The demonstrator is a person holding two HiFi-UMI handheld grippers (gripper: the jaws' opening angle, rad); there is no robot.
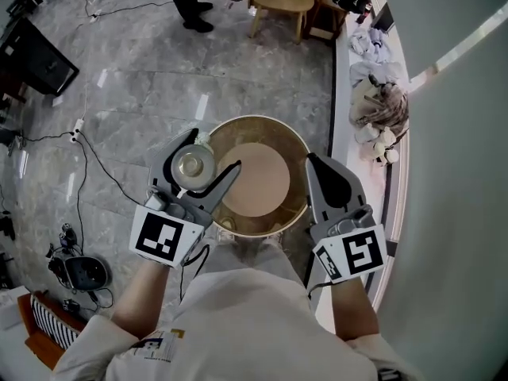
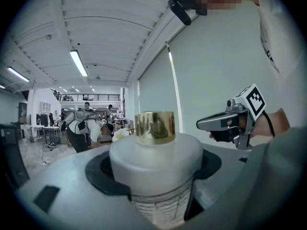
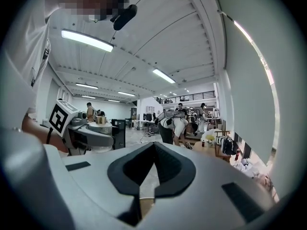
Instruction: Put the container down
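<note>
Have the white container (image 1: 193,165) clamped round its body in the left tongs (image 1: 213,153), upright, gold cap (image 2: 155,127) on top, apparently above the left edge of the round bench (image 1: 266,185). Lower straight, hold level, seat the base flat on the bare top before easing off. Leave the right tongs (image 1: 313,163), closed on nothing, aside at the right rim.

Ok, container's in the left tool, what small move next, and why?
Probably shift the left tool slightly right before lowering: the container, clamped upright, seems to hang at the round table's left rim, not over its middle. The right tool is empty.
</note>
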